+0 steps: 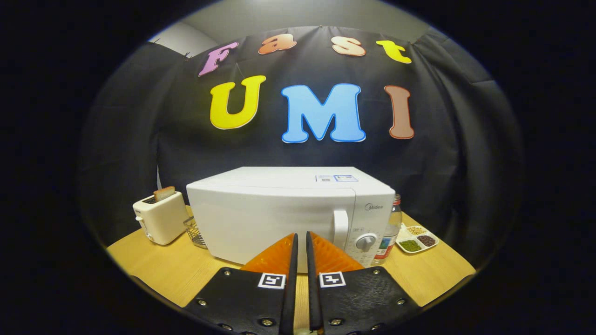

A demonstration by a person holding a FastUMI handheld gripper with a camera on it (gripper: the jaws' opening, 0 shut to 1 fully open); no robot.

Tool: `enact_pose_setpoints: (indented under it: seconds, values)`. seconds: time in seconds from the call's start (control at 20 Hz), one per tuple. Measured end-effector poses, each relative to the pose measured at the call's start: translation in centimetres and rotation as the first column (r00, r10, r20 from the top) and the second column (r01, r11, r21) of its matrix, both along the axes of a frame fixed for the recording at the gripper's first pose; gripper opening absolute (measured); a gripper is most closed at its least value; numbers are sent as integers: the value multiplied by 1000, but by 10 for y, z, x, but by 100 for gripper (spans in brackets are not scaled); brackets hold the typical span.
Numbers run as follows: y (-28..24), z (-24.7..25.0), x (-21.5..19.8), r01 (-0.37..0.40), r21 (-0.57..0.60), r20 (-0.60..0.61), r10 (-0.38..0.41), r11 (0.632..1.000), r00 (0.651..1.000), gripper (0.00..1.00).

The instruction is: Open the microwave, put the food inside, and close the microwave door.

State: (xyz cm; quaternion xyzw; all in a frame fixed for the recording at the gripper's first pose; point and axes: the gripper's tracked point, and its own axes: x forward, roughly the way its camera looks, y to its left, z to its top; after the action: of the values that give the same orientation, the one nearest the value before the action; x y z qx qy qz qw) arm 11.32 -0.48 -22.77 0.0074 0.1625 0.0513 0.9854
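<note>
Closed microwave (279, 214) just beyond the fingers (301, 239), fingers nearly together, holding nothing

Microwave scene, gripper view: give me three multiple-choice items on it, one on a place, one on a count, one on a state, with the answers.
1. Where does the toaster stand?
A. on top of the microwave
B. beside the microwave, on the side away from its handle
C. between the tongs

2. How many compartments of the divided dish can be seen holding something?
A. one
B. three
C. six

3. What state is the microwave door in?
A. shut
B. wide open
C. removed

Answers:
1 B, it sits on the table at the side opposite the handle.
2 B, three fillings show.
3 A, the door lies flush; the tongs, nearly closed and holding nothing, are in front of it.
</note>
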Motion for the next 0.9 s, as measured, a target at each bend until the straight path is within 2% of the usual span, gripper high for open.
enact_pose_setpoints:
  seconds: [0.1,0.35,0.4,0.45,0.5,0.6,0.7,0.8,0.9]
  values:
    - [-9,36,-25,30,-24,38,-29,999,999,12]
    - [0,105,-83,-2,68,59,-2,998,998,12]
    - [4,115,-92,-10,87,61,5,996,998,16]
    - [5,124,-97,-11,99,73,4,995,997,25]
    - [1,133,-99,1,94,84,-9,996,996,42]
    - [-5,140,-103,37,75,87,-43,997,995,52]
    - [-1,148,-106,45,76,85,-51,996,995,77]
    - [2,153,-110,40,91,74,-47,995,996,84]
    - [4,163,-108,37,91,94,-46,995,995,84]
